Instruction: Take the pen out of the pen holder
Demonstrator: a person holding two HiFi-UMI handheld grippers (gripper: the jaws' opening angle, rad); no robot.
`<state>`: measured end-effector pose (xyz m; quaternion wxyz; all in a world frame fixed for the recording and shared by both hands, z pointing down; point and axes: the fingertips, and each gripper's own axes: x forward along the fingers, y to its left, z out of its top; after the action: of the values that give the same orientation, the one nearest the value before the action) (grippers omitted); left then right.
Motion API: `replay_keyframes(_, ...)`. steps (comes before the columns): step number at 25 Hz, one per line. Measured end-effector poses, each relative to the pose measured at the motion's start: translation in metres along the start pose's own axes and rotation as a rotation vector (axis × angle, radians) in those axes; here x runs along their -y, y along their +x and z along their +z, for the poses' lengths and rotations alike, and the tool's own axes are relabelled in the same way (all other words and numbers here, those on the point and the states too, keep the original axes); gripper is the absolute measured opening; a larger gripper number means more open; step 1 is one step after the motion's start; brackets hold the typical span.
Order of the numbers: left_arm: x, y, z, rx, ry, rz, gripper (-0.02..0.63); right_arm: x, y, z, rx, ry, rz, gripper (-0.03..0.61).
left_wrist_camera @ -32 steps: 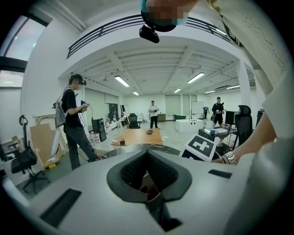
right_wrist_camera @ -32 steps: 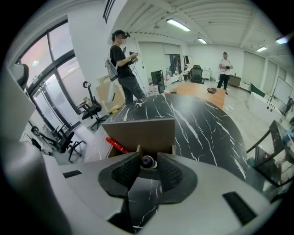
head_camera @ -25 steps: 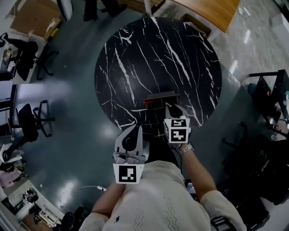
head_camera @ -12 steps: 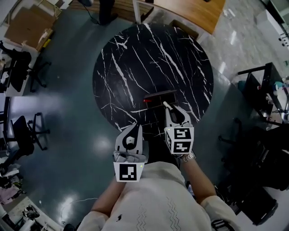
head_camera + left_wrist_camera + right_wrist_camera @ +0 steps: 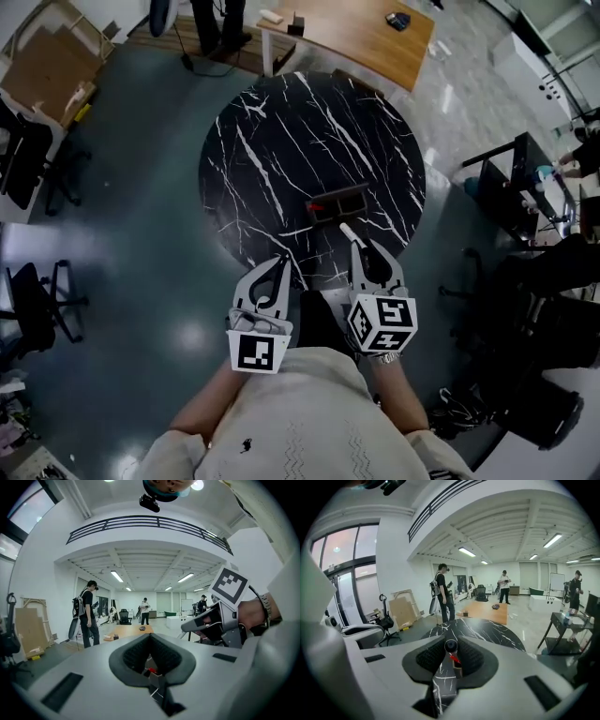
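Note:
A white pen (image 5: 345, 229) with a dark round end (image 5: 451, 645) sits between the pads of my right gripper (image 5: 362, 247), which is shut on it and held above the near edge of the round black marble table (image 5: 281, 141). The dark rectangular pen holder (image 5: 343, 199) stands on the table just beyond the pen, with a red item (image 5: 316, 206) at its left end. In the right gripper view the holder (image 5: 458, 670) shows below the pen. My left gripper (image 5: 279, 261) hangs beside the right one, jaws shut (image 5: 150, 637) and holding nothing.
A wooden desk (image 5: 356, 33) stands beyond the table. Office chairs (image 5: 37, 300) line the left side, and dark furniture (image 5: 525, 187) stands at the right. Several people (image 5: 443, 592) stand far off in the hall.
My right gripper has risen and drawn back from the pen holder with the pen in it. The left gripper has also lifted and shifted a little.

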<state>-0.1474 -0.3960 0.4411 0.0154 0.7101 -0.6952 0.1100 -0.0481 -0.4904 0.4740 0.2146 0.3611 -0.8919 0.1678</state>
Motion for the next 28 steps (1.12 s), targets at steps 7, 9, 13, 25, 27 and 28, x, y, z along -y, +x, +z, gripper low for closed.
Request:
replay_keyframes(7, -0.007, -0.049, 0.013, 0.082, 0.005, -0.061, 0.011, -0.058, -0.060, -0.002, 0.070, 0.022, -0.042, 0.092)
replay_keyframes(9, -0.004, -0.061, 0.014, 0.095, 0.013, -0.085, 0.011, -0.072, -0.072, -0.010, 0.076, 0.040, -0.054, 0.092)
replay_keyframes(13, 0.005, -0.082, 0.018, 0.115, 0.007, -0.125, 0.011, -0.089, -0.098, -0.012, 0.131, 0.042, -0.104, 0.092)
replay_keyframes(25, 0.034, -0.102, 0.022, 0.142, 0.003, -0.206, 0.011, -0.086, -0.144, -0.020, 0.167, 0.051, -0.206, 0.091)
replay_keyframes(27, 0.036, -0.104, 0.022, 0.143, 0.004, -0.214, 0.011, -0.086, -0.146, -0.023, 0.162, 0.055, -0.209, 0.092)
replay_keyframes(28, 0.037, -0.104, 0.022, 0.142, 0.005, -0.218, 0.011, -0.087, -0.147, -0.024, 0.161, 0.056, -0.210, 0.092)
